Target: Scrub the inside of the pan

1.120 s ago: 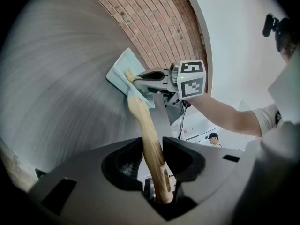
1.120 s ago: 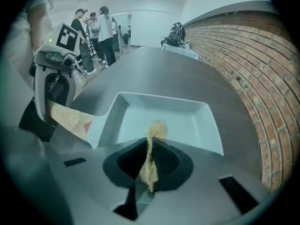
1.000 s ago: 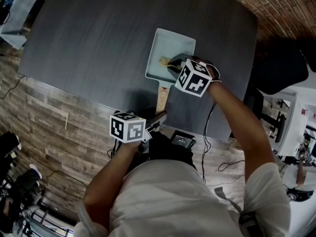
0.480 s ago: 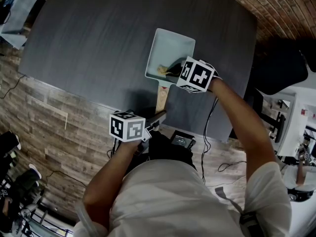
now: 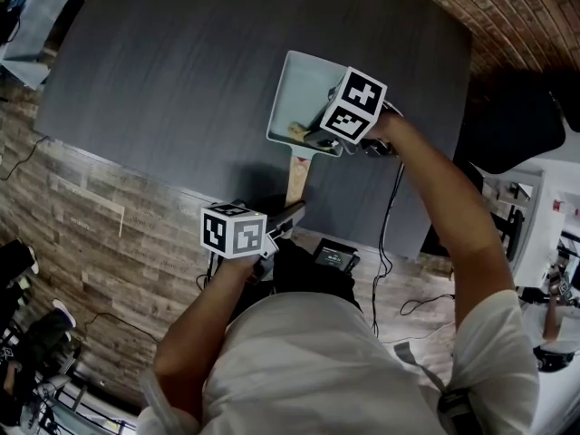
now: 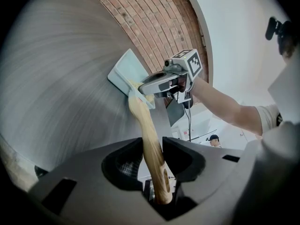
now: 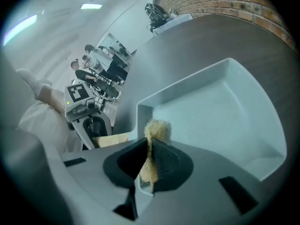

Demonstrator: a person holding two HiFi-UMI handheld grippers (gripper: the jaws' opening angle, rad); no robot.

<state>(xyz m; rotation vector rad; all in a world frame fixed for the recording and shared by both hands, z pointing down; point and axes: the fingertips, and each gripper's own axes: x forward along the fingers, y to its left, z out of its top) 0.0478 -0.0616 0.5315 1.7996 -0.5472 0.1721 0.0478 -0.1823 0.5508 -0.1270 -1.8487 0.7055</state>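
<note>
Mid-scrub, the left gripper [image 6: 152, 150] clamps the handle [image 6: 144, 123] of the pan [image 7: 220, 111] while the right gripper [image 7: 149, 156], pinching the scrubber [image 7: 156, 128] at the pan's handle-side corner, should probably next sweep it across the bottom.

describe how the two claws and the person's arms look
Both the left claw and right claw are grey-bodied with black pads, each carrying a white cube of black square markers. A black cable runs from the right one. The person wears a white short-sleeved shirt.
</note>
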